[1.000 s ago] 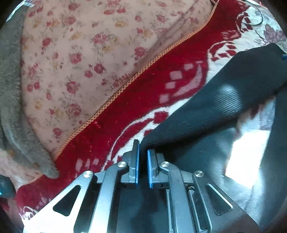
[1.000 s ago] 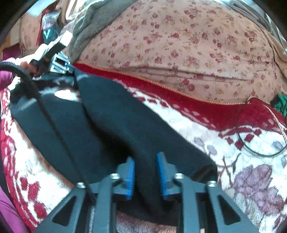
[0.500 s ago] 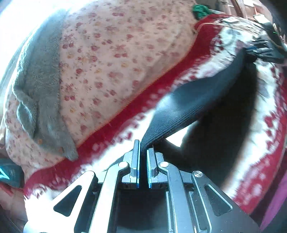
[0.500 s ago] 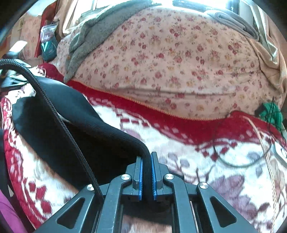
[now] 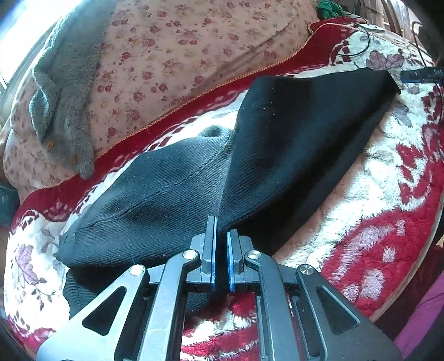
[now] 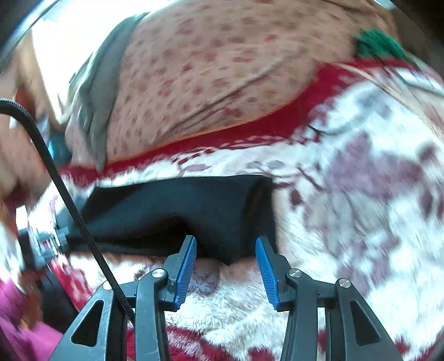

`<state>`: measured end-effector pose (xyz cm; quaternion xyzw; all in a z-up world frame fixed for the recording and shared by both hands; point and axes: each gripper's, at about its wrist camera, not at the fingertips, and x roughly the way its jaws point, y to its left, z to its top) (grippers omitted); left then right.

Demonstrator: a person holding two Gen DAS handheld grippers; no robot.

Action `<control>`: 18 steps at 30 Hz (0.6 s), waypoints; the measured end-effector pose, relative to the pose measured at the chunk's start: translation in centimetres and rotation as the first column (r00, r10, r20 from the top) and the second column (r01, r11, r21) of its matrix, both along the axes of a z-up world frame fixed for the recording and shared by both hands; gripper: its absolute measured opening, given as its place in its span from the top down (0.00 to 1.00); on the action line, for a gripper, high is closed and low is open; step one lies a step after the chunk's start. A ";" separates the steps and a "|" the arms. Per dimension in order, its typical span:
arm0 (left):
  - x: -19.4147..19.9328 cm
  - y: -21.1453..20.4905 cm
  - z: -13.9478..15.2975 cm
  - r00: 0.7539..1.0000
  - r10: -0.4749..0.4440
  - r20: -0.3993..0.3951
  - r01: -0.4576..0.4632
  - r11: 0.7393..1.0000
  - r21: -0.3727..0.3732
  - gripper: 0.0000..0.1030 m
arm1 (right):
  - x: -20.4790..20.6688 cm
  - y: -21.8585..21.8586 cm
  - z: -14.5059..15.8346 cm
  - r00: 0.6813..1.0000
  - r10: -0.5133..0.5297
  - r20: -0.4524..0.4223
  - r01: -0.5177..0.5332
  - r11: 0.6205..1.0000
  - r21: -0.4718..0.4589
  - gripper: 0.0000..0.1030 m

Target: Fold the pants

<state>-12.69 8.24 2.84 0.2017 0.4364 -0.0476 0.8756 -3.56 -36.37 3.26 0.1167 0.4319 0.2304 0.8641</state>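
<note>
Bed surface: a plush blanket (image 5: 369, 194), white with red and mauve flower pattern, red border with orange piping along the far edge. It fills the near and right parts of both wrist views.

Beyond the border, a large floral quilt (image 5: 177, 47), pink ground with small red roses, mounded along the far side. A grey fleece garment (image 5: 63, 91) with small buttons is draped over its left end.

On the blanket lie the black pants (image 5: 291, 144), a ribbed knit, doubled over. In the left wrist view the long axis runs from near left to far right; the far-right end comes to a corner close to the right gripper. A lighter fold spreads to the left and a darker one slopes away to the right.

Far right on the blanket: a thin black cord (image 5: 358, 47) looped loosely, and a bit of green fabric (image 5: 328, 7) at the quilt's edge. A black braided cable (image 6: 69, 200) crosses the left side of the right wrist view, in front of the pants.

Left gripper (image 5: 220, 238): blue pads narrowed to a slit, pinching a fold of the pants at the near edge.

Right gripper (image 6: 226, 247): jaws opening, pads apart. The pants' corner sits between the pads, not pressed by either. That view is motion-blurred.
</note>
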 end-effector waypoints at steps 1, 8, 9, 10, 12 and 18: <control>0.1 0.0 0.0 1.000 0.000 -0.001 0.000 1.000 0.004 0.95 | 0.1 -0.6 -0.1 1.000 -0.030 -0.008 0.030 0.999 0.023 0.59; -0.1 -0.4 0.1 1.000 0.010 -0.003 -0.010 1.000 0.007 0.95 | 4.0 1.1 -0.2 0.999 -0.016 -0.041 0.017 1.000 0.024 0.59; -0.1 -0.3 0.1 1.000 0.006 -0.001 -0.006 1.000 0.009 0.95 | 4.6 1.5 -0.5 0.999 0.002 -0.051 -0.001 1.000 0.017 0.59; -0.1 -0.3 0.1 1.000 0.005 0.000 -0.005 1.000 0.009 0.95 | 5.3 2.2 -1.0 0.998 0.022 -0.064 -0.022 1.000 0.002 0.59; -0.2 -0.4 0.2 1.000 -0.001 -0.002 0.001 1.000 0.008 0.95 | 6.6 3.6 -2.4 0.993 0.047 -0.106 -0.053 0.997 -0.053 0.69; -0.9 0.0 1.4 1.000 -0.004 -0.021 0.003 0.997 -0.083 0.95 | 6.6 4.0 -0.2 0.996 0.093 0.002 -0.092 0.987 -0.131 0.92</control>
